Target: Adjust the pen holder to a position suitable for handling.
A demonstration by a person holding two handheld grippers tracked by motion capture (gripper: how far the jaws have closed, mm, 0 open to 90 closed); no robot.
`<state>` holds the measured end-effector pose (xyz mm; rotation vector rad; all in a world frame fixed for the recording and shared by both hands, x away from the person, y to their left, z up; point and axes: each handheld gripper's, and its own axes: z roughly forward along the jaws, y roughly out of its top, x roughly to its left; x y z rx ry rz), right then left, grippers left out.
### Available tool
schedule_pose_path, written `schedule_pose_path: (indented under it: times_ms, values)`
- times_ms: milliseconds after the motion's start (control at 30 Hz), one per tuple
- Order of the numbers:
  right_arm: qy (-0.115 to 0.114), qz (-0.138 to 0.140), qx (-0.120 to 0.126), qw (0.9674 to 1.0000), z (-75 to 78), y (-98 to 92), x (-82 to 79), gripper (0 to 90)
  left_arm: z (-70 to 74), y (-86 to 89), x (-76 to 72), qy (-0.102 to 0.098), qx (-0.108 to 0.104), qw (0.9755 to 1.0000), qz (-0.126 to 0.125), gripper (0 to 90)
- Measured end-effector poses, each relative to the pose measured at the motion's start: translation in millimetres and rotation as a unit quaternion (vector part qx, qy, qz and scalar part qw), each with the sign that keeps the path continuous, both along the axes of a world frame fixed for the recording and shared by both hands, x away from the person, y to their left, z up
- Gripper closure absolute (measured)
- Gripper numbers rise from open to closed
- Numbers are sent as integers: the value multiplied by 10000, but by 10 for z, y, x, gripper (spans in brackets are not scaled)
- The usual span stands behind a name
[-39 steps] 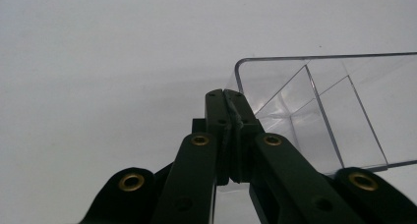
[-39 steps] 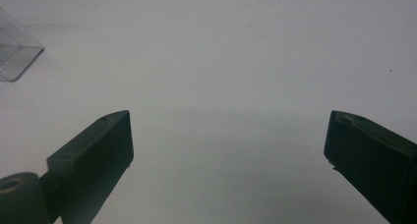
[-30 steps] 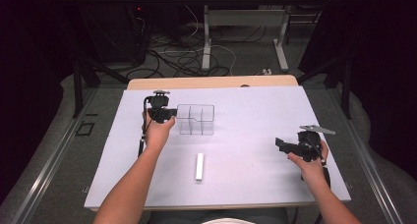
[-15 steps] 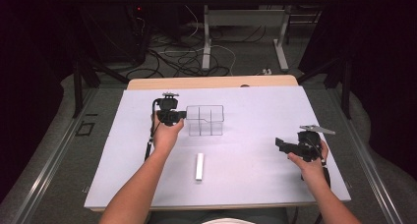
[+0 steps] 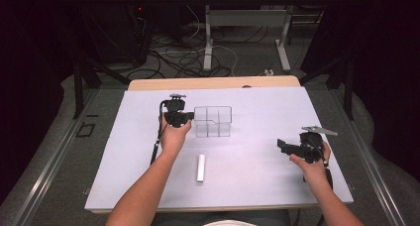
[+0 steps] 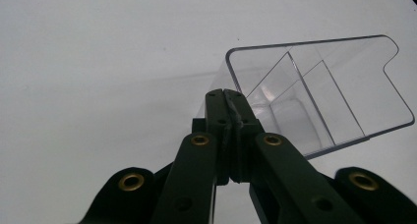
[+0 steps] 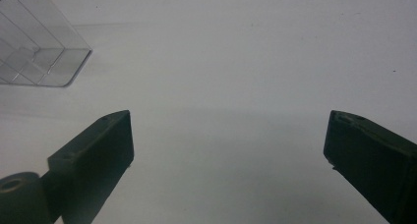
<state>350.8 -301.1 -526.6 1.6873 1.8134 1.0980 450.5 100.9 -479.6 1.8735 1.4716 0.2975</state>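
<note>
Item one: your left gripper (image 5: pixel 187 118), held in your left hand (image 5: pixel 172 137) at the left-centre of the white table (image 5: pixel 257 186); its jaws are pinched tight together on the left wall of the clear divided organizer (image 5: pixel 213 121). In the left gripper view that gripper (image 6: pixel 227 98) shows its two black jaws meeting with no gap at the near corner of the organizer (image 6: pixel 324 91), the thin clear wall caught between them. Item two: the organizer itself, a transparent plastic box with inner partitions making several compartments and a stepped notch in one wall; it sits just right of your left gripper, toward the far middle of the table, and the compartments look bare. Item three: your right gripper (image 5: pixel 283 145), held in your right hand (image 5: pixel 309 161) near the table's right edge, well apart from the organizer, jaws pointing left; a grey three-cornered plate sits on top of it. In the right gripper view that gripper (image 7: pixel 228 135) has its jaws spread wide with nothing but bare table between them, and a corner of the organizer (image 7: pixel 37 52) shows at upper left. Item four: a small white bar (image 5: pixel 200 167), lying flat on the table between your forearms, nearer to you than the organizer and touched by neither gripper.
</note>
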Motion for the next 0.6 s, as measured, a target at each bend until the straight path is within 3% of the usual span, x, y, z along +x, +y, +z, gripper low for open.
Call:
schedule_pose_path:
  times_ms: [333,600]
  values:
    - [-10,31,1,10000,5,-11,-1,42,-2,-28,3,-16,-2,10000,-38,900]
    - [-44,67,-4,10000,11,-7,0,43,28,45,-13,-23,-57,10000,-54,864]
